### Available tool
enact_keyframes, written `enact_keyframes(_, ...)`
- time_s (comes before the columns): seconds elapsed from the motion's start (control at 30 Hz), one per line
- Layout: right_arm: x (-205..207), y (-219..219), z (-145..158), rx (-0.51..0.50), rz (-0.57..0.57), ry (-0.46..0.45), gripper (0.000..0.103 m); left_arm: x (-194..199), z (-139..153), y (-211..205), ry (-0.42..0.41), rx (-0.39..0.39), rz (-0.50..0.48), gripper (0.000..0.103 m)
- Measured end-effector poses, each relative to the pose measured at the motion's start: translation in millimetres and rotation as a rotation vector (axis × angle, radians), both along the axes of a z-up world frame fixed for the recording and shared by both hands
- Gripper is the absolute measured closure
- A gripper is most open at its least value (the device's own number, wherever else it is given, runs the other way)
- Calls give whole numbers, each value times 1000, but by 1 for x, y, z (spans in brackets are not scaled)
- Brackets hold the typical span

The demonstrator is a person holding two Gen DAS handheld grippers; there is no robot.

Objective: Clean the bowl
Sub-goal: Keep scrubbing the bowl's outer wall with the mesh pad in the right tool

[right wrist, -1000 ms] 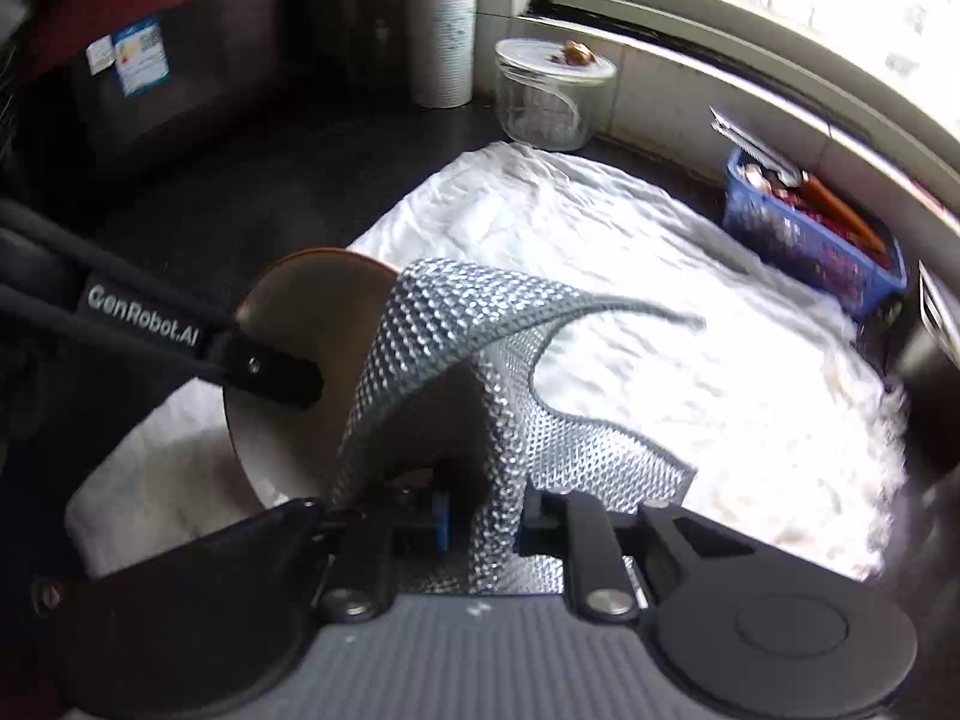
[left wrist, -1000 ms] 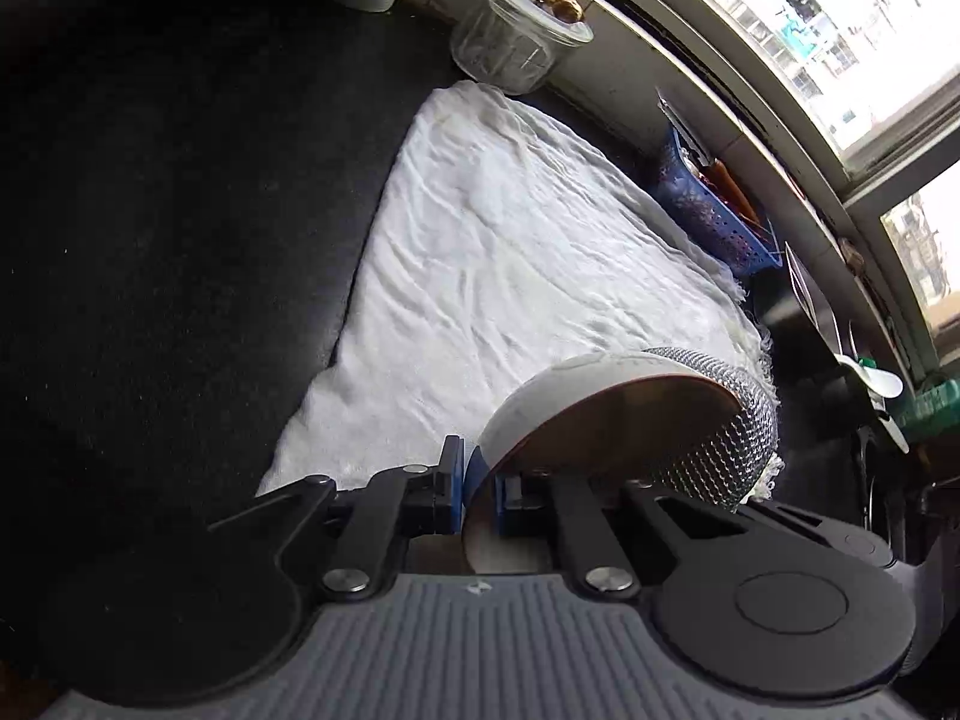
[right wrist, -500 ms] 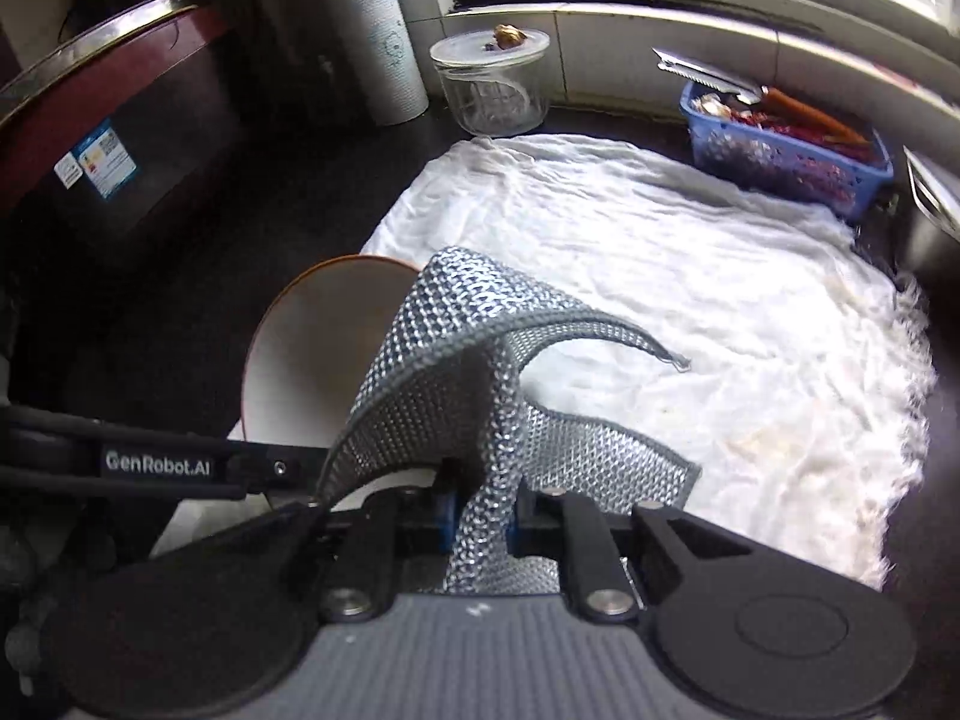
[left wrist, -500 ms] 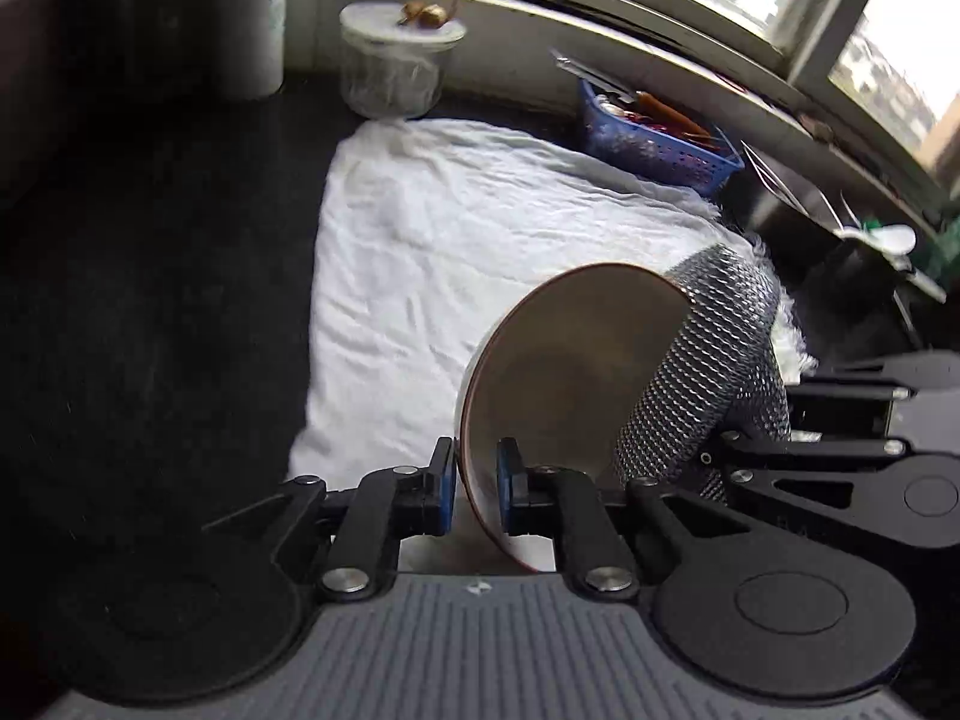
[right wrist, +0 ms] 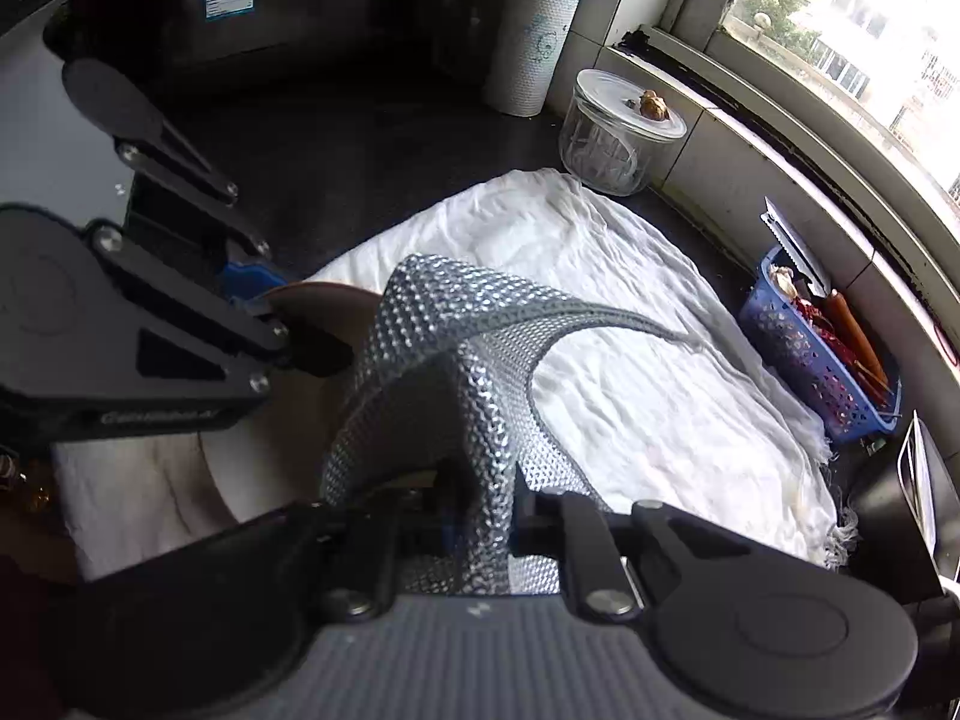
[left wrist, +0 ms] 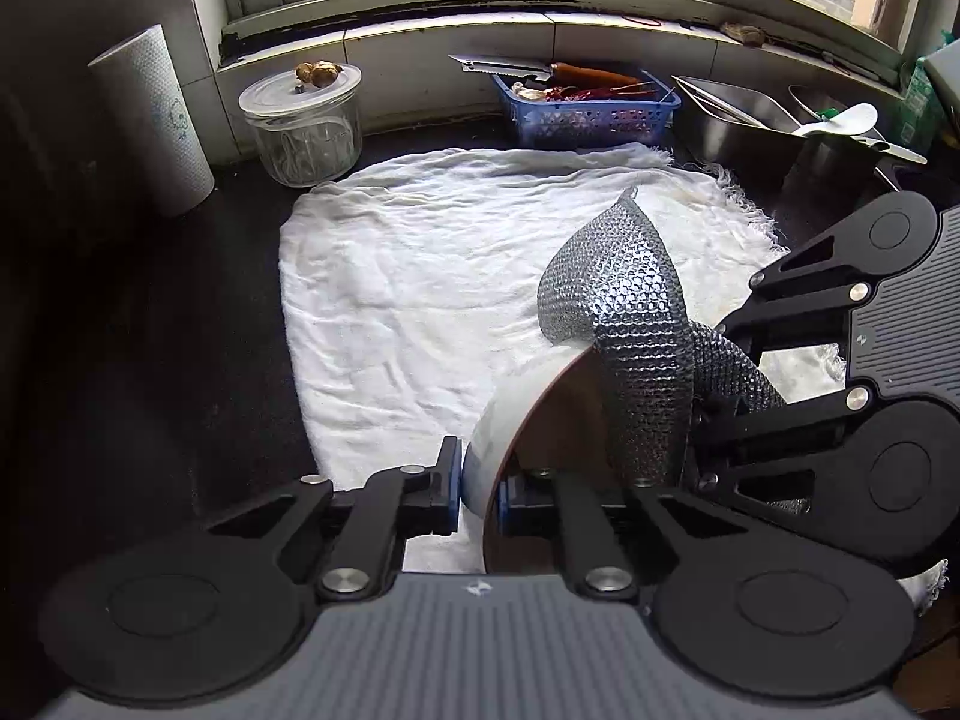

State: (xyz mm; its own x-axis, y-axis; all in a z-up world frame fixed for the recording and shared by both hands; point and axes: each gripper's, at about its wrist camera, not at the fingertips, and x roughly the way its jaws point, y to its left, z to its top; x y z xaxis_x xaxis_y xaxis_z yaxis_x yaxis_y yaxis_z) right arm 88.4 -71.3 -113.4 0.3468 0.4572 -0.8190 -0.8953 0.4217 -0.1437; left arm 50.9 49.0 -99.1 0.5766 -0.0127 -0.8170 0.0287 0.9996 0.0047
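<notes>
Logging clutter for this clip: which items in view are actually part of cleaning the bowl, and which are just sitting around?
In use:
bowl, rim clamped by left gripper
silver mesh scrubbing cloth, pinched by right gripper, lying against the bowl

Lying about:
white cloth spread under the work
paper towel roll
lidded glass jar
blue basket
serrated knife across the basket
metal tray
</notes>
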Motion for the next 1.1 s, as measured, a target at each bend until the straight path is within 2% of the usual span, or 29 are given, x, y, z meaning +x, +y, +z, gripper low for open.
enact_keyframes(0.13, 2, -3, -9, 68, -95, 113, 87, -1, -5, 13, 11, -72, 81, 93)
enact_keyframes(0.33, 1, -8, -16, 165, -230, 218, 87, -4, -12, 32, 17, -187, 196, 92)
enact_keyframes(0.6, 7, -19, -24, 289, -393, 374, 87, -9, -24, 61, 56, -401, 381, 92)
enact_keyframes(0.7, 7, -21, -20, 292, -382, 366, 89, -7, -32, 66, 111, -490, 406, 93)
enact_keyframes(0.73, 6, -20, -17, 272, -361, 339, 89, -6, -33, 61, 120, -474, 383, 93)
enact_keyframes(0.8, 1, -14, -9, 197, -270, 227, 89, -4, -33, 51, 134, -429, 331, 92)
enact_keyframes(0.87, 2, -10, -6, 152, -205, 196, 89, -3, -27, 33, 114, -289, 238, 90)
enact_keyframes(0.9, 2, -9, -5, 134, -176, 184, 89, -4, -22, 23, 88, -199, 182, 90)
enact_keyframes(1.0, -3, -3, -4, 68, -65, 111, 89, -3, -5, 2, 13, 9, 22, 87)
enact_keyframes(1.1, -15, 5, -2, -11, 65, -6, 89, 0, 4, -15, -34, 166, -129, 89)
